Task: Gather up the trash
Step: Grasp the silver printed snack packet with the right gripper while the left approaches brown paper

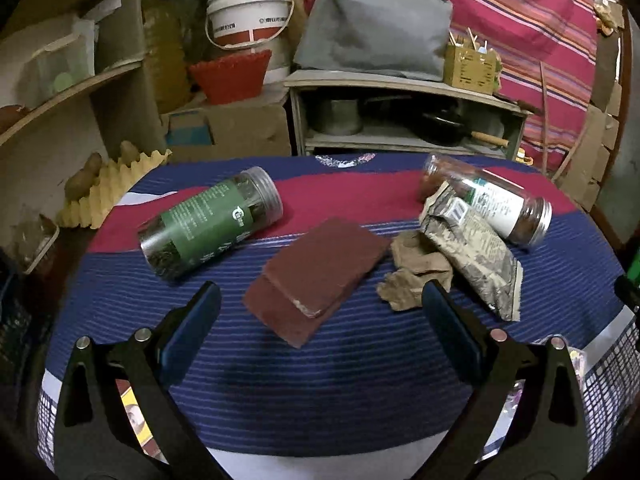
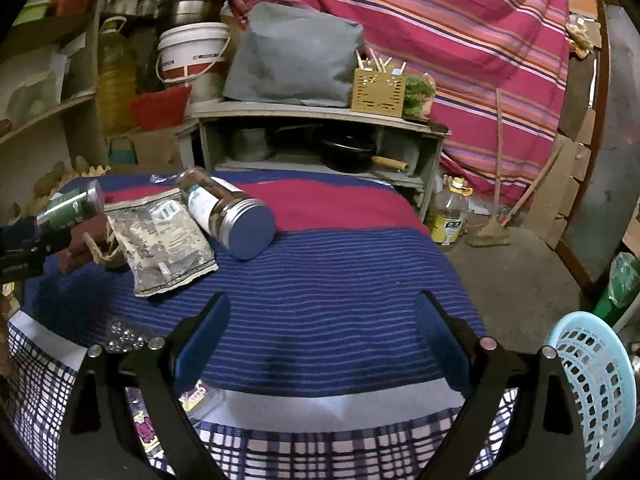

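Observation:
On the blue-and-red striped cloth [image 1: 320, 380] lie a green-labelled jar [image 1: 208, 224], two stacked dark red pads [image 1: 316, 276], a crumpled brown paper [image 1: 416, 276], a crinkled empty packet [image 1: 476, 256] and a white-labelled jar [image 1: 492, 204]. My left gripper [image 1: 320, 312] is open and empty, hovering just before the red pads. My right gripper [image 2: 322, 316] is open and empty over bare cloth, right of the packet [image 2: 164, 240] and the white-labelled jar [image 2: 228, 212]. The brown paper [image 2: 102, 250] and the green-labelled jar [image 2: 70, 206] show at the far left of the right wrist view.
A light blue perforated basket [image 2: 592, 384] stands at the cloth's lower right. Behind the table are a grey shelf with pots [image 1: 404, 120], a white bucket [image 1: 248, 16], a red basket [image 1: 230, 76] and wooden shelving [image 1: 68, 92]. A bottle [image 2: 450, 216] stands on the floor.

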Demonstrator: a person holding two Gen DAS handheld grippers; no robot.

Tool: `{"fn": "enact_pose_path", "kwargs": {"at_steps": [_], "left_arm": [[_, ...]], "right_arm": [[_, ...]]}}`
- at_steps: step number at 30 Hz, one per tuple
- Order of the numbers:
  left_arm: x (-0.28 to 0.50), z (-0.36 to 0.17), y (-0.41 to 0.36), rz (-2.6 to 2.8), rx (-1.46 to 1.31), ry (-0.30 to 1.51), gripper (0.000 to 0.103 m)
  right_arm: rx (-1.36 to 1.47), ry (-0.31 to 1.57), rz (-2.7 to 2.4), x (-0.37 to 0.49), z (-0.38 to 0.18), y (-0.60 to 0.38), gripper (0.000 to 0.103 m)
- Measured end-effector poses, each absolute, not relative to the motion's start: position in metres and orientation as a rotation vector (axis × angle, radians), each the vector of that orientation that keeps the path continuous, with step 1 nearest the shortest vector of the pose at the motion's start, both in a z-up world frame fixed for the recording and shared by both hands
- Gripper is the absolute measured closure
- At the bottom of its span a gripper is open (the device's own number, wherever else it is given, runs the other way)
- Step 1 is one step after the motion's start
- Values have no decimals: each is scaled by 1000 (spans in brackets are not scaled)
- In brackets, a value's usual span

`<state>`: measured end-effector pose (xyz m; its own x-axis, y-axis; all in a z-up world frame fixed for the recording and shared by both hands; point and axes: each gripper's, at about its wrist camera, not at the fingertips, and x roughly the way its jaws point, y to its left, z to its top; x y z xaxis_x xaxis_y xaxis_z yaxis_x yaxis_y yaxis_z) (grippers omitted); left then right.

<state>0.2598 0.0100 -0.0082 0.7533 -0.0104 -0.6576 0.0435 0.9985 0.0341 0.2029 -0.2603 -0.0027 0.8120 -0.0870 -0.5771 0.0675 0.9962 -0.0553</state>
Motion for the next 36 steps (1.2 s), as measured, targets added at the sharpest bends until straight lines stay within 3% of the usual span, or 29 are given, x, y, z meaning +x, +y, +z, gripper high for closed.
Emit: {"fn": "enact_pose_path", "kwargs": {"at_steps": [8, 9, 11, 15, 17, 20, 27, 29, 36], "left_arm": [[265, -14, -20, -124, 98, 725, 10], [267, -17, -25, -126, 116, 732, 14], [273, -25, -32, -161, 125, 769, 36], [276, -29, -36, -191, 113, 771, 48], [275, -26, -35, -221, 85, 763, 64], [273, -24, -31, -226, 57, 751, 78], [259, -7, -3, -179, -10, 715, 84], [256, -2, 6, -160, -24, 710, 103], [258, -4, 36, -90, -37, 735, 103]], "right_arm": [[-39, 633, -60, 211, -7, -252, 12], [-40, 634, -59, 212, -7, -252, 12], [-38, 637, -59, 213, -7, -251, 12], [-29, 642, -53, 216, -6, -251, 12], [-28, 642, -47, 218, -4, -249, 12], [-33, 642, -37, 221, -2, -242, 12], [-73, 655, 18, 231, 1, -211, 12], [-97, 669, 43, 235, -1, -197, 12], [-205, 756, 111, 254, -21, -153, 12]]}}
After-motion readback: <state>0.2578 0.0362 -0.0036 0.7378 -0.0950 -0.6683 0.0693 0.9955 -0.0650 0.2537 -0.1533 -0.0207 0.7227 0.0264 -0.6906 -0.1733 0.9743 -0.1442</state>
